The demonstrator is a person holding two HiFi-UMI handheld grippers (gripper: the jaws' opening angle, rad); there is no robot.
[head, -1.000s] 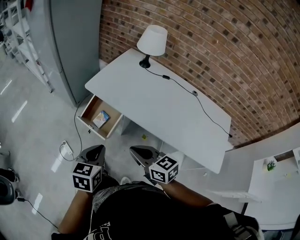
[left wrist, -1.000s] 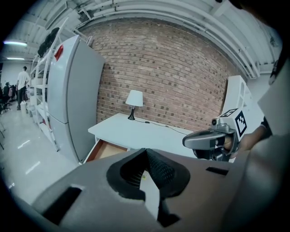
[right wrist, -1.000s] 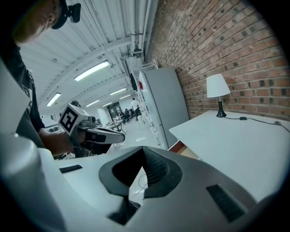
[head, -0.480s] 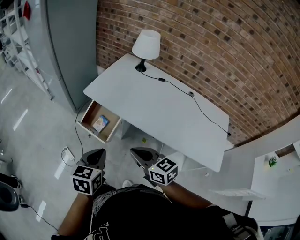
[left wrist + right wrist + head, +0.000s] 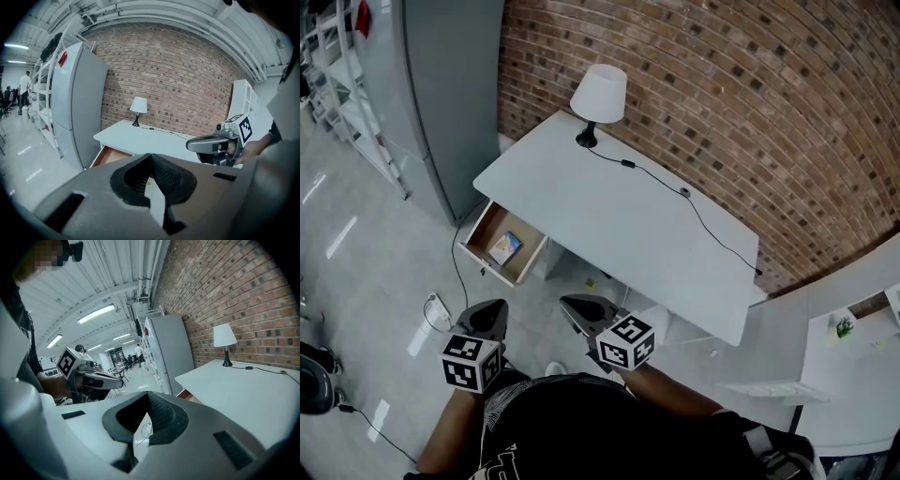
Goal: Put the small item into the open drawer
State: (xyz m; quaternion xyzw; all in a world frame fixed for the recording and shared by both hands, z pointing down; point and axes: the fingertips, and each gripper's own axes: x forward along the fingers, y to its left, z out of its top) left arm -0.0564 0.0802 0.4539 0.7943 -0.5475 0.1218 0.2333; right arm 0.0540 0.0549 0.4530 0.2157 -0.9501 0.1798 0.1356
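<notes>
Hanging back from the table [image 5: 619,225], the person has both tools tucked in close to the body, well apart from anything on it. The left gripper [image 5: 494,307] has its jaws pressed together with nothing between them, and its own view shows only floor through the notch below the pads. The right gripper [image 5: 572,305] tells the same story, jaws together and empty. Now look at the drawer [image 5: 490,228]: it's pulled out under the near edge of the table at the left-hand corner, and the small item [image 5: 503,247] is already lying inside it, roughly mid-floor, flat on the wooden bottom. So the job looks done, or very nearly, with neither tool near it. As for how that item would handle, it reads as a thin, flat piece with blue and pale print, perhaps a card or slim packet, though it's too small here to be sure. Expect it to be light, fairly stiff, and not fragile, but awkward: lying flat, it offers no upright face to pinch. The best bet would be to come in along a short edge, tip it against a drawer wall, and close on the lifted rim. A smooth printed face could slide under the pads. Up on the table only the lamp [image 5: 599,94] at the far left corner and its cable [image 5: 627,163] trailing along the top remain.
</notes>
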